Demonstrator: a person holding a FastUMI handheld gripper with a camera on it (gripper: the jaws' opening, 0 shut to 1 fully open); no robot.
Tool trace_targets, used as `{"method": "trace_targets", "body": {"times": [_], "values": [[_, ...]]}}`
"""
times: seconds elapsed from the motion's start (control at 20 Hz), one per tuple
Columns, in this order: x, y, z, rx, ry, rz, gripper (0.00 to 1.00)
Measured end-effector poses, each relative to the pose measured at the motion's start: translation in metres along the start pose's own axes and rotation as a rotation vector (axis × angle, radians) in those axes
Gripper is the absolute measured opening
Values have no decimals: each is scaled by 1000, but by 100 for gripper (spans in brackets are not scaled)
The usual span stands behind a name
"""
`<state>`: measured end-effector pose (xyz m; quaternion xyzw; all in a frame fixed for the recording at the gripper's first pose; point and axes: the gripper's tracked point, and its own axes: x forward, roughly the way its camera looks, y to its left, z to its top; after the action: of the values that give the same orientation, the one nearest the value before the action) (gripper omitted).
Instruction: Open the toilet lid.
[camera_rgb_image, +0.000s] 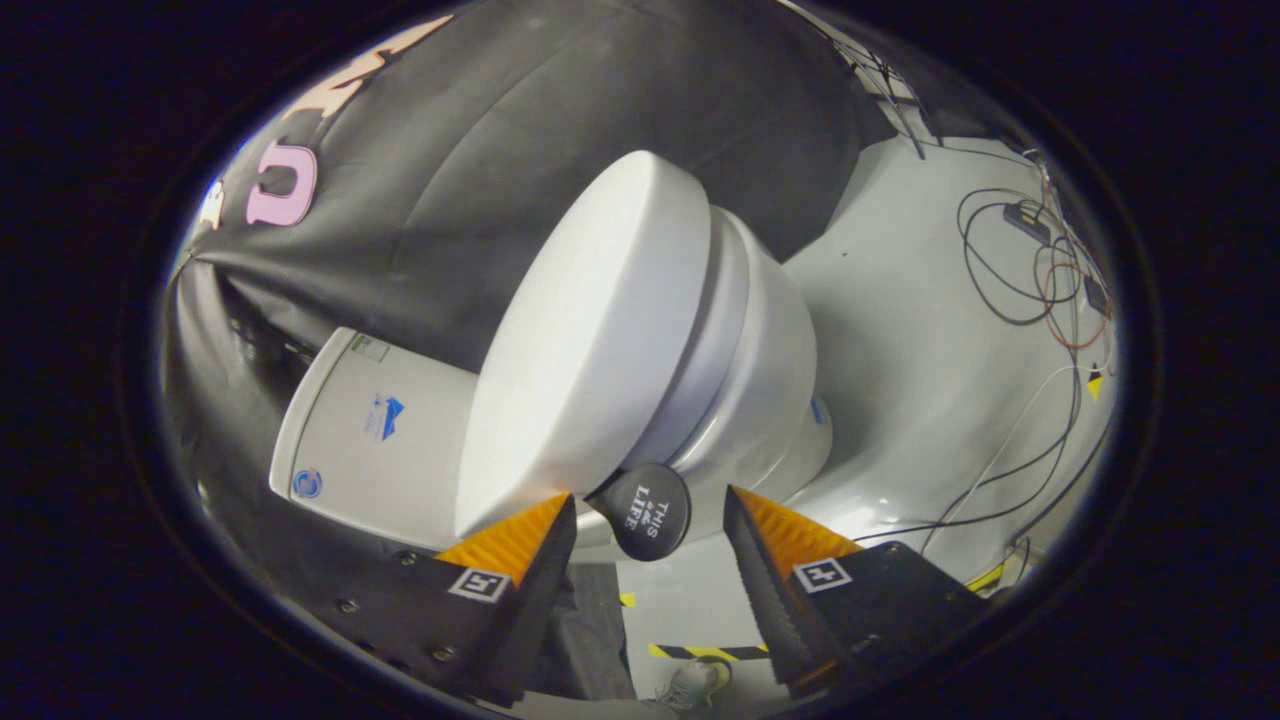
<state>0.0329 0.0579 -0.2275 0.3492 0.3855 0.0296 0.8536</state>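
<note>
Toilet lid (590, 340) sits just ahead of my fingertips, white, raised partway off the seat (715, 330), a gap visible between the two along the edge. A round black knob (645, 510) hangs off the lid's near rim, right between my fingers. Gripper (648, 508) jaws are spread apart, knob in the gap; it sits closer to the left finger, but I can't tell if either finger touches it. Not clamped. Bowl (770, 390) is beyond the seat, tank (375, 430) off beside the lid against the black cloth wall (480, 130). Grey floor (930, 380) beyond the bowl, loose cables (1010, 290) lying across it. Striped yellow-black tape (705, 652) on the floor under the fingers.
</note>
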Motion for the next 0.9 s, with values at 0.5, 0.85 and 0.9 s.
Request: {"method": "trace_targets", "body": {"times": [0.5, 0.85, 0.9], "values": [[0, 4, 3, 110, 15, 41, 32], [-7, -1, 17, 163, -23, 12, 31], [-10, 4, 12, 190, -1, 32, 31]]}}
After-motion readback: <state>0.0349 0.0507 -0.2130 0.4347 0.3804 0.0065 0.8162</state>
